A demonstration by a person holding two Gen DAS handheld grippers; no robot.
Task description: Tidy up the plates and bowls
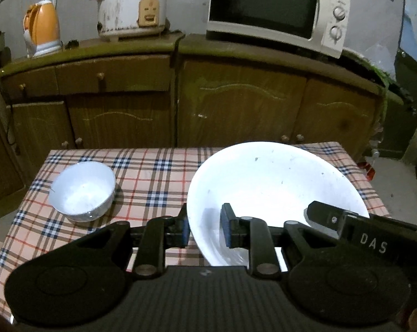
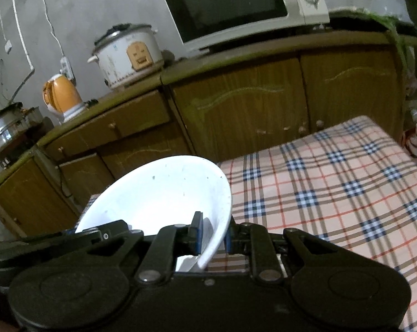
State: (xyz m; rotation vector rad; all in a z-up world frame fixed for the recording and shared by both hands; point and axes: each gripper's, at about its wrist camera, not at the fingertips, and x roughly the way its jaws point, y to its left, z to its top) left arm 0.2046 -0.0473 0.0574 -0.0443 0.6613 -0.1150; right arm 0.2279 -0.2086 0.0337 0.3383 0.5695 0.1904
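A: Black gripper linkage fills the bottom of both wrist views. Left gripper (image 1: 204, 229) narrow, pads pinching the near-left rim of the large white bowl (image 1: 275, 182): one pad outside the wall, one inside. Right gripper (image 2: 211, 233) likewise clamped on the opposite rim of that bowl (image 2: 158, 191).

B: So both hold one bowl. Where does it sit?

A: Directly ahead of both grippers, between them, tilted, and seemingly clear of the checked worktop (image 1: 153, 171). Small white bowl (image 1: 82, 191) stands ahead and to the left of the left gripper, on the cloth, well apart from the big one.

B: Step in hand?

A: Judging by the task, carrying the large bowl to a stacking spot. Advice: keep both grips level with each other so the rim does not twist out of the pads; hold the spacing between hands constant; lower flat before releasing. Thin rim, smooth glaze — slip is the likely failure.

B: Background?

A: Cabinet (image 1: 236, 105) beyond, with microwave (image 1: 275, 8), rice cooker (image 1: 131, 8) and kettle (image 1: 41, 27) on top. Not involved.
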